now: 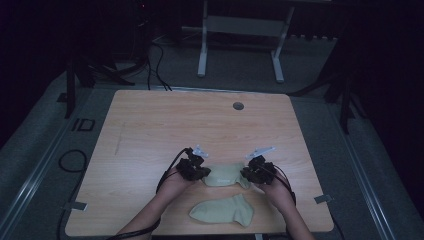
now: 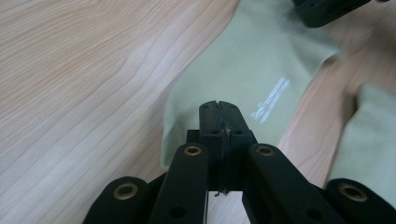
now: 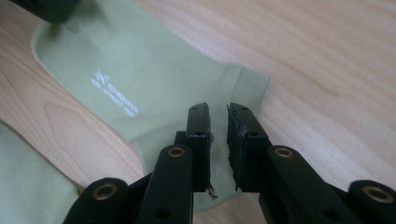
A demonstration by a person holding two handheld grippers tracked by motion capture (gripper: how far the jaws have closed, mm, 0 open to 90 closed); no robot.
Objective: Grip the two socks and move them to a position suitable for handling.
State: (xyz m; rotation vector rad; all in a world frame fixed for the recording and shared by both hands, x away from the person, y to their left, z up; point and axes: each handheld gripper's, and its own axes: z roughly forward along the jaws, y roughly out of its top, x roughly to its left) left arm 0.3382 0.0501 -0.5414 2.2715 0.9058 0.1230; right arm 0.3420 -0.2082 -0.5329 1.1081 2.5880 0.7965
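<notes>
A pale green sock (image 1: 226,175) lies flat near the table's front, between my two grippers. My left gripper (image 1: 204,173) is at its toe end; in the left gripper view the jaws (image 2: 218,106) are pressed together above the sock (image 2: 243,60), with no cloth seen between them. My right gripper (image 1: 247,173) is at the cuff end. In the right gripper view (image 3: 218,114) a narrow gap stands between its jaws, and the ribbed cuff (image 3: 250,81) lies under them. A second matching sock (image 1: 222,210) lies closer to the front edge.
The light wooden table (image 1: 150,125) has a round grommet hole (image 1: 238,106) near its back edge. Beyond it stands a white desk frame (image 1: 240,30) on a dark floor, with cables (image 1: 72,160) at the left. The second sock (image 2: 369,135) lies just beside the first.
</notes>
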